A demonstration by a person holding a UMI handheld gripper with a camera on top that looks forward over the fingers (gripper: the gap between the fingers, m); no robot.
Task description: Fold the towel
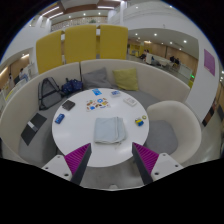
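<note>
Magenta pads (80, 155) flank the wide-open, empty hand-held gripper (113, 163), held level above the near rim of the round white surface (75, 135). Ahead at twelve o'clock, a folded grey towel (108, 129) lies flat, long axis running away. Beyond it sit cards (97, 98); farther off, yellow partitions (82, 43).

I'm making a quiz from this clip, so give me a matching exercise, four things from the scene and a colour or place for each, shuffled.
Things:
1. towel
2. claw pads
3. panels behind the sofa
4. cushion

Descriptions:
A. magenta
B. yellow, standing upright
C. grey, folded on the round white table, just ahead of the open claw
D. yellow-green, on the sofa

Pairs: 1-C, 2-A, 3-B, 4-D
</note>
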